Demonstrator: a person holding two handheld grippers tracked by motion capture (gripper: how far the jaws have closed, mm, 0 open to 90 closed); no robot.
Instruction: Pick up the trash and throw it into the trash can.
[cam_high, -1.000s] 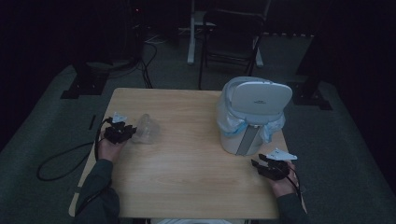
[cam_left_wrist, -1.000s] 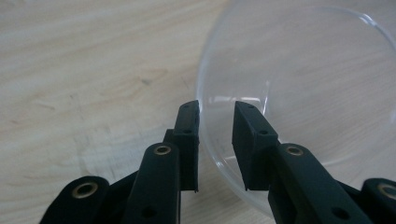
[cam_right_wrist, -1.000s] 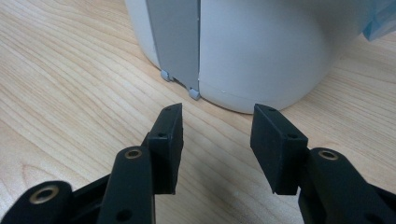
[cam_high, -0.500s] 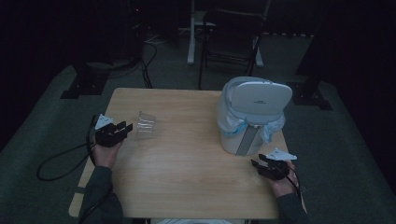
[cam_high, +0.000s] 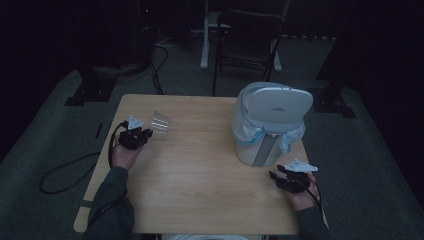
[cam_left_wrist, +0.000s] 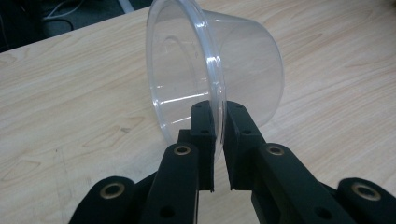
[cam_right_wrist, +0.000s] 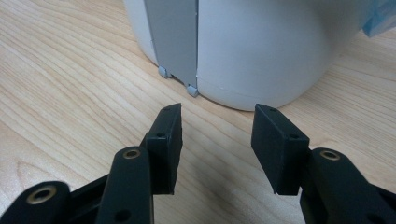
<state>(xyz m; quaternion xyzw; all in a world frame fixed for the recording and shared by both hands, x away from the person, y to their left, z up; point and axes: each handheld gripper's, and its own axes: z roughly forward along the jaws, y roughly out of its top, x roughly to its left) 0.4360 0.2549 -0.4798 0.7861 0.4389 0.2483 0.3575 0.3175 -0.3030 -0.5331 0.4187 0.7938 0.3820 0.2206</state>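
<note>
One light wooden tabletop (cam_high: 200, 185), its near and middle boards bare, carries one white lidded bin with a blue liner (cam_high: 270, 125) at the right, whose grey front strip and base show close up in the right gripper view (cam_right_wrist: 224, 46). One clear round plastic cup (cam_left_wrist: 210, 70) is on its side at the left edge, off the wood. The left tongs (cam_left_wrist: 218, 126), whose jaws have just been closing, pinch its rim, seen in the left gripper view; the right tongs (cam_right_wrist: 217, 140) stand part open, holding nothing, near the bin.
</note>
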